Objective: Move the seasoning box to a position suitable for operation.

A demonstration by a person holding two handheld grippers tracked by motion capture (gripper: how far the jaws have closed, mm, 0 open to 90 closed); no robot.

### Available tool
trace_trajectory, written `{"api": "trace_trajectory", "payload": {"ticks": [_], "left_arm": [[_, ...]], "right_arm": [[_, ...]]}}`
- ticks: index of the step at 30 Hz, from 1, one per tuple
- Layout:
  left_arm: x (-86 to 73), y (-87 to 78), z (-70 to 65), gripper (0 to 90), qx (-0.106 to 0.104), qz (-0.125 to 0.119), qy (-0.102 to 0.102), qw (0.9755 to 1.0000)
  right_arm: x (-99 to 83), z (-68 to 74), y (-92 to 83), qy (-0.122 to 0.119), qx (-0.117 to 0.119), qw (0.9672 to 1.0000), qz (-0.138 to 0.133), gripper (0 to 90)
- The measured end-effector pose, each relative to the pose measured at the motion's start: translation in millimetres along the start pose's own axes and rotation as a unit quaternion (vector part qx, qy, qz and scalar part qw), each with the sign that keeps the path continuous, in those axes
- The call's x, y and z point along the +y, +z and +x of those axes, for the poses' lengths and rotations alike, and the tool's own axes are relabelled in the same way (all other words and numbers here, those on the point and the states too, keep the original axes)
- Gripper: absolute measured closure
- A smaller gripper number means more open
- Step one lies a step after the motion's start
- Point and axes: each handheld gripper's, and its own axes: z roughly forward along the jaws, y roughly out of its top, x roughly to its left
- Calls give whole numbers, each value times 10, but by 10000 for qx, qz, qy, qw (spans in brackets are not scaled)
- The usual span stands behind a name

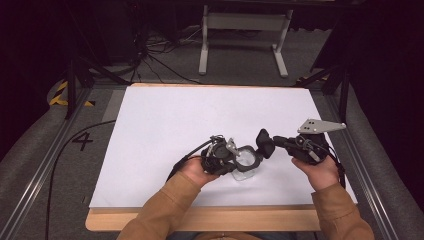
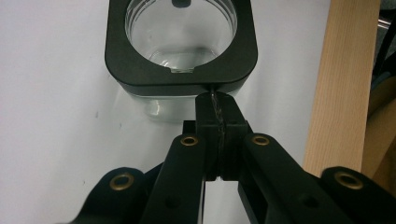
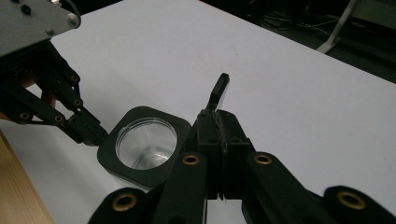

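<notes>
A clear glass jar with a black square collar (image 1: 247,159) stands open on the white sheet near the front edge. My left gripper (image 1: 235,160) is shut, and its tips (image 2: 215,100) press against the collar's near edge (image 2: 180,77) with nothing seen between them. Just right of the jar, my right gripper (image 1: 274,143) is shut on a flat black lid (image 1: 263,143) and holds it up on edge. In the right gripper view the lid (image 3: 219,91) sticks out past the shut jaws, the jar (image 3: 145,144) lies below left, and the left gripper (image 3: 98,136) touches the jar's corner.
The white sheet (image 1: 200,115) covers a wooden table whose front edge (image 1: 210,220) shows bare. Metal rails (image 1: 45,160) run along both sides. White stand legs (image 1: 245,40) and cables (image 1: 155,55) lie on the floor beyond the far edge.
</notes>
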Motion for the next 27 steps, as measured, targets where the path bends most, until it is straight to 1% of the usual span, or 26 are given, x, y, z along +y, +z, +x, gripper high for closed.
{"api": "trace_trajectory", "payload": {"ticks": [3, 6, 10, 13, 16, 17, 18, 22, 24, 26, 27], "left_arm": [[1, -2, -1, 895, -17, 9, 3, 10000], [0, -3, -1, 892, -41, -11, -2, 10000], [-1, -1, 1, 884, -67, -5, 3, 10000], [-6, 5, 2, 876, -103, -28, 19, 9999], [-16, -10, 22, 871, -122, 12, 24, 9999], [-24, -10, 28, 869, -123, -24, -18, 9999], [-31, -18, 35, 865, -144, 17, -42, 9999], [-63, -51, 81, 856, -88, 64, -116, 9999], [-82, -90, 111, 856, -40, 2, -185, 9998], [-84, -105, 121, 856, -55, -7, -188, 9998], [-93, -124, 128, 856, -27, -68, -219, 9997]], "right_arm": [[5, 28, 5, -43, 4, 10000, -1, 894], [10, 72, 31, -98, 102, 9999, 21, 894], [16, 187, 108, -269, 272, 9992, 126, 893], [13, 281, 179, -429, 338, 9982, 232, 893], [3, 351, 241, -522, 406, 9973, 320, 893], [-2, 370, 260, -531, 438, 9970, 346, 893], [-7, 386, 281, -554, 470, 9966, 378, 893], [-35, 446, 369, -610, 586, 9950, 524, 892], [-52, 474, 413, -632, 636, 9941, 618, 893], [-74, 492, 458, -672, 673, 9930, 696, 893], [-74, 492, 458, -672, 673, 9930, 696, 893]]}}
